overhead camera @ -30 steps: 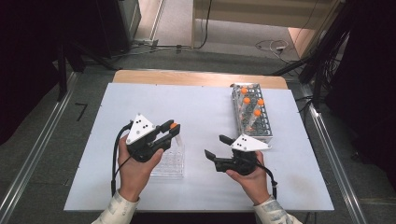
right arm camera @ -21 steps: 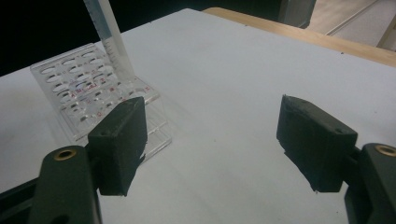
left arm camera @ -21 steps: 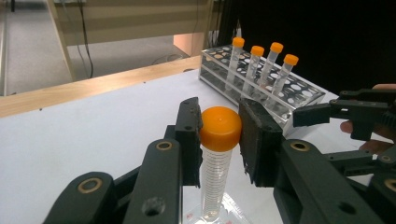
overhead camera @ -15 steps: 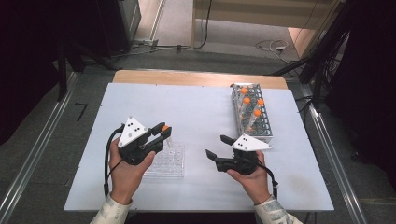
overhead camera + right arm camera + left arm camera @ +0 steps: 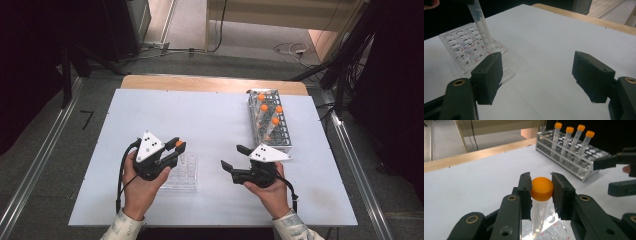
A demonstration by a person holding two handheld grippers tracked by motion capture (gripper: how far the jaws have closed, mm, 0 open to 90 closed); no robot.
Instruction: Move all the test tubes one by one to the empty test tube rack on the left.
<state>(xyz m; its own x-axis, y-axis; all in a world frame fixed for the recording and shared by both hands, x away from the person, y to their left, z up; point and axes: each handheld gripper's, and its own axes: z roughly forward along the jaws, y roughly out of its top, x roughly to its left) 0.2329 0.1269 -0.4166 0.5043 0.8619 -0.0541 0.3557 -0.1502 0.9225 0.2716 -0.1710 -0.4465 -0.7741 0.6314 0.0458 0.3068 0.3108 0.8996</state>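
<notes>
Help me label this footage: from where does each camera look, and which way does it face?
High view: above the person's side, facing forward and down on the table; both hands show.
Left gripper view: rides the left gripper, facing the metal rack; its jaws clamp an orange-capped tube.
Right gripper view: rides the right gripper, facing the clear rack; its jaws stand open.
Shared: both gripper views show that tube over the clear rack.

In the left gripper view the tube's (image 5: 539, 212) tip runs off the bottom edge. In the right gripper view its cap is cut off at the top; the clear rack's (image 5: 461, 50) red markings are too small to read
</notes>
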